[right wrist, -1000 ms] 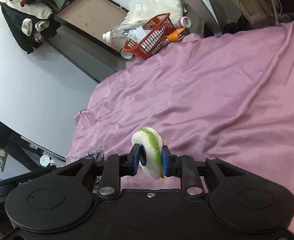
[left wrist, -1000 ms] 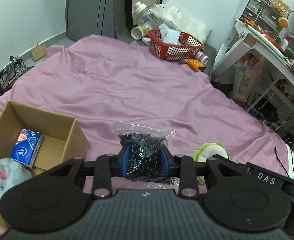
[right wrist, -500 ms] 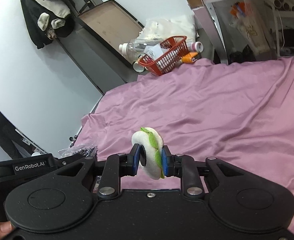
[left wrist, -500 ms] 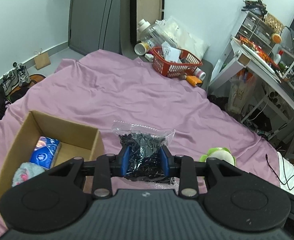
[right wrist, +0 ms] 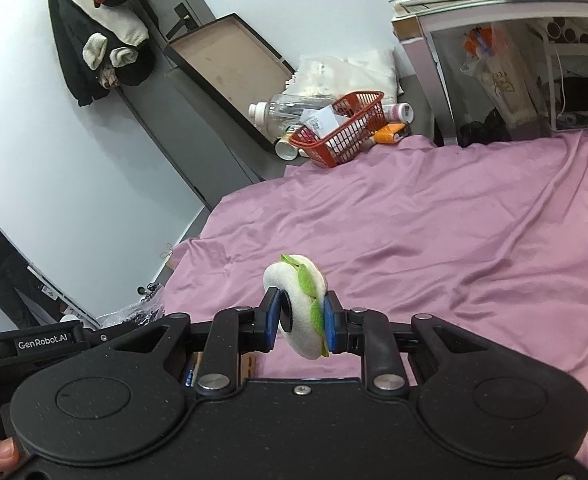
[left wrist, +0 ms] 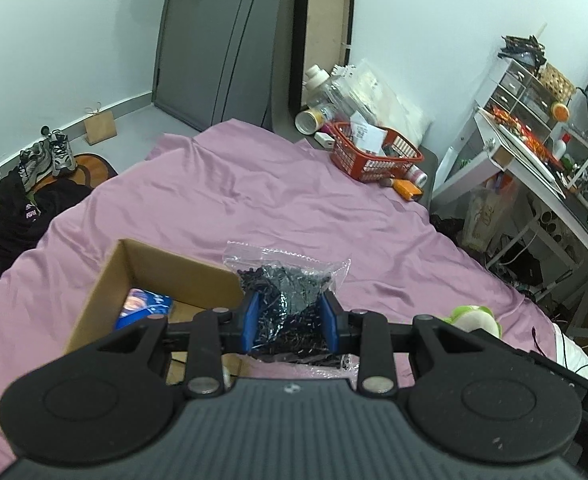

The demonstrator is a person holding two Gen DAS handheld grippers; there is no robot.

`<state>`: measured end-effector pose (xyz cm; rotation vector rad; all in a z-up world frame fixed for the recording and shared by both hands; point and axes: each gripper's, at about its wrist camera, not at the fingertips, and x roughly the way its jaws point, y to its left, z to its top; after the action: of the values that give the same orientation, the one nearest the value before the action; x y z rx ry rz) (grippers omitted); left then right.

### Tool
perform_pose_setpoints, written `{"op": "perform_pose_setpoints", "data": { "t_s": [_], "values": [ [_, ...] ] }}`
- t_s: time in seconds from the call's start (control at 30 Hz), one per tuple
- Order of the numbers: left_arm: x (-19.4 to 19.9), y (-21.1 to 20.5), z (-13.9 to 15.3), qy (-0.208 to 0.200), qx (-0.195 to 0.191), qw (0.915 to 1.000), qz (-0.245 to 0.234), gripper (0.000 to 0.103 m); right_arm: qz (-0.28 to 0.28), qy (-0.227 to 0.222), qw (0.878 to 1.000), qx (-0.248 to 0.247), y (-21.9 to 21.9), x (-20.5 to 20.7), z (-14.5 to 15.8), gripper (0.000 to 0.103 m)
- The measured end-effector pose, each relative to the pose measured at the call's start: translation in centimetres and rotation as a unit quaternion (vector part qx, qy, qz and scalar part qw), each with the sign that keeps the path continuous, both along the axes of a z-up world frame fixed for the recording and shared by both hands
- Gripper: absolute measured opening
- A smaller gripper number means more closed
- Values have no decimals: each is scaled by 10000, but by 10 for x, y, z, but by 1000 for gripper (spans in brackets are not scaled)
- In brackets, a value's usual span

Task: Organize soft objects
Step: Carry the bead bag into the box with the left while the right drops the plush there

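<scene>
My left gripper [left wrist: 289, 322] is shut on a clear plastic bag of small black pieces [left wrist: 288, 280], held above the bed beside the right wall of an open cardboard box [left wrist: 166, 268]. A blue tissue pack [left wrist: 144, 307] lies inside the box. My right gripper [right wrist: 299, 322] is shut on a white and green plush toy [right wrist: 298, 300], held over the purple sheet. The same plush toy [left wrist: 474, 318] shows at the right in the left wrist view. The bag [right wrist: 138, 312] and the left gripper's body appear at the left of the right wrist view.
A purple bed sheet [left wrist: 274, 208] covers the bed. A red basket [left wrist: 374, 156] with bottles stands at the far corner. A white desk [left wrist: 534, 160] with clutter runs along the right. Shoes and dark clothes [left wrist: 34, 184] lie on the floor to the left.
Both grippers have risen and tilted up, still holding the bag and the plush toy. The box now sits closer under the left gripper, and the grey fluffy item in it is hidden.
</scene>
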<state>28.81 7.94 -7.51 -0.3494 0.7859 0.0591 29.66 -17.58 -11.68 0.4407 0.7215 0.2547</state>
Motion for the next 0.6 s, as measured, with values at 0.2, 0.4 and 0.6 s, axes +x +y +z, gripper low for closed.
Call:
{"op": "perform_pose_setpoints", "data": {
  "t_s": [0.2,0.4,0.6],
  "values": [
    [-4,24,-1,-26,-102,9999,56,32,113,-108,9998,-151,22,-5,6,22],
    [-8,49,-4,-27,-169,9998,126,32,183,-160,9994,-228,42,-6,10,22],
    [-8,72,-9,21,-207,9995,224,32,328,-187,9989,-268,63,-5,11,22]
  ]
}}
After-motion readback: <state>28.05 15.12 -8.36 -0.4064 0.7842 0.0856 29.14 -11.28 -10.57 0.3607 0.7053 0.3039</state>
